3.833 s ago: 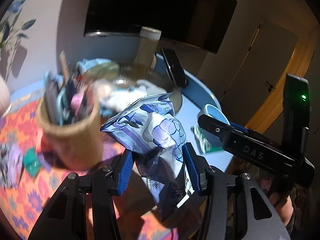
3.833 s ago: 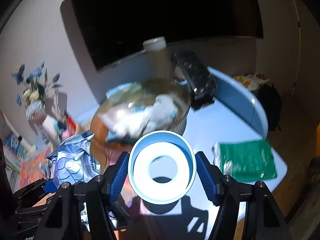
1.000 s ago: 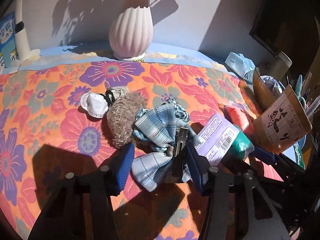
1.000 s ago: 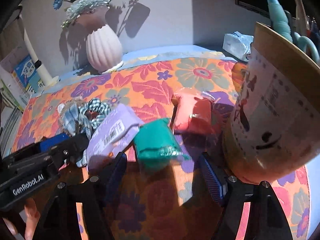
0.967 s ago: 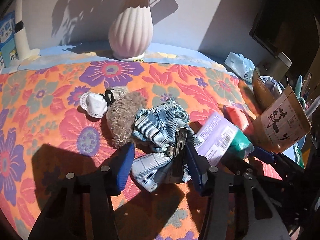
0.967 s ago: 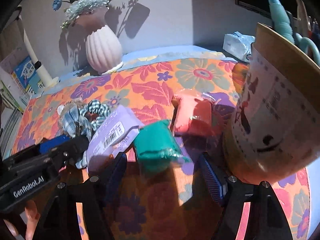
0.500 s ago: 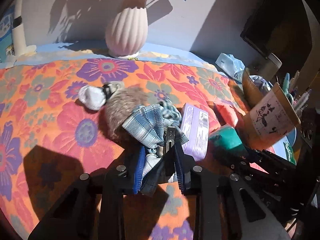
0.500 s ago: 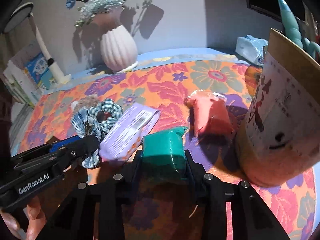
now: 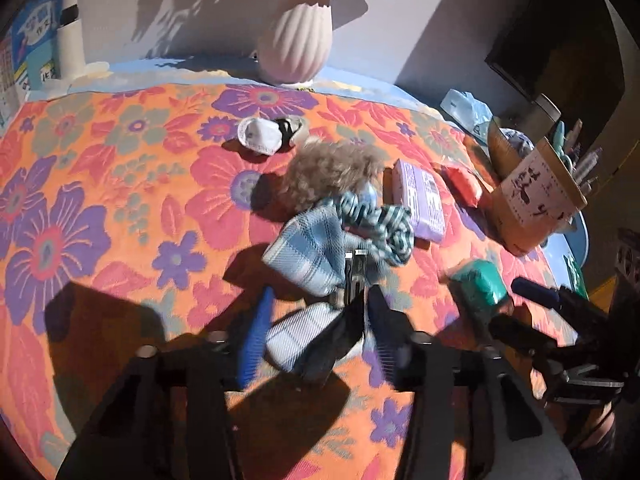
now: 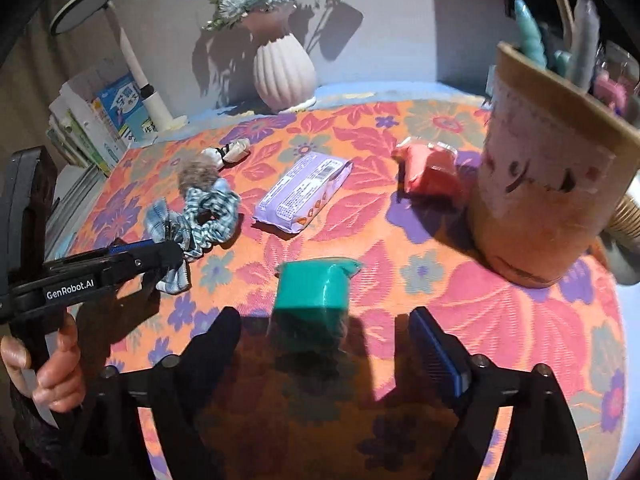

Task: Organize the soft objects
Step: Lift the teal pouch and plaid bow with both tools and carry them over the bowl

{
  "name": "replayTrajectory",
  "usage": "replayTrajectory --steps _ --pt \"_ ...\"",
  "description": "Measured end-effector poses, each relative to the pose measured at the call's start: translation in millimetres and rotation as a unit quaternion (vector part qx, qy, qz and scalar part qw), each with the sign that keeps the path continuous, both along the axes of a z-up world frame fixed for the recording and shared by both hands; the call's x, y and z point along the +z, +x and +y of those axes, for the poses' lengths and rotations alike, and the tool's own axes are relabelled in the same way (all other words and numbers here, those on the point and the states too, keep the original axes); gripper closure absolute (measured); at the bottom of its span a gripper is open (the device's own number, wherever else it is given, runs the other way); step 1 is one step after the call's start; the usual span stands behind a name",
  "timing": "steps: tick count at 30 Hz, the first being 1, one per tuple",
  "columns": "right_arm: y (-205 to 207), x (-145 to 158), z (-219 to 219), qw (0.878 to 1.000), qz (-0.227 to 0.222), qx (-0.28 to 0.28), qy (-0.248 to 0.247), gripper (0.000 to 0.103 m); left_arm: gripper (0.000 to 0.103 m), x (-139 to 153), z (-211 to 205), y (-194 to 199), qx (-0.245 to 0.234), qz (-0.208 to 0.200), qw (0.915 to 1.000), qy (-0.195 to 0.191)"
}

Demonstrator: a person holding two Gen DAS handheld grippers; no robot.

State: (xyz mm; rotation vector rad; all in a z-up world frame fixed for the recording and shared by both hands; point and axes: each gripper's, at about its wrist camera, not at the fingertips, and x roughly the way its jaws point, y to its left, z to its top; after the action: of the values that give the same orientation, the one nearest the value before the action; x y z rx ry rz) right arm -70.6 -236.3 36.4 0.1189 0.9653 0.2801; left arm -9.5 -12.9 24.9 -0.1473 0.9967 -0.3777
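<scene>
You are letting go: both grippers' fingers are opening, the left gripper (image 9: 316,330) around the plaid bow (image 9: 320,252), the right gripper (image 10: 326,344) off the green pack (image 10: 314,292) (both resting on the worktop (image 10: 480,320)), so pick another soft item next.

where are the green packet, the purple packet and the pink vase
green packet (image 10: 310,294), right wrist view, middle of its top face
purple packet (image 10: 302,191), right wrist view, centre of its printed face
pink vase (image 9: 295,46), left wrist view, middle of its ribbed body

Black claw (image 10: 326,340), blue ribbed pads (image 10: 434,346), white "GenRobot.AI" lettering, silver screws.
</scene>
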Motion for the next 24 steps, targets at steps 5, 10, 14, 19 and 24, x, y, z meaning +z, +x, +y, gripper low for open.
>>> replayTrajectory --steps 5,10,14,19,24 --pt "9 -11 4 1.000 0.022 0.015 -0.008 0.017 0.022 -2 -4 -3 -0.006 -0.010 0.9999 0.002" --pt "21 -11 25 0.999 0.014 0.016 -0.036 0.018 0.031 -4 -22 9 0.004 -0.011 0.9990 0.043" --pt "20 -12 39 0.997 -0.002 0.021 -0.076 0.051 0.057 -5 -34 -1 -0.014 -0.032 0.9931 0.112" --pt "15 -8 31 0.999 -0.006 0.027 -0.043 0.064 0.074 3 -1 -19 -0.021 -0.032 0.9988 0.031" --pt "6 0 22 1.000 -0.014 0.018 -0.014 0.064 0.075 12 8 -32 -0.012 -0.043 0.9990 0.008"
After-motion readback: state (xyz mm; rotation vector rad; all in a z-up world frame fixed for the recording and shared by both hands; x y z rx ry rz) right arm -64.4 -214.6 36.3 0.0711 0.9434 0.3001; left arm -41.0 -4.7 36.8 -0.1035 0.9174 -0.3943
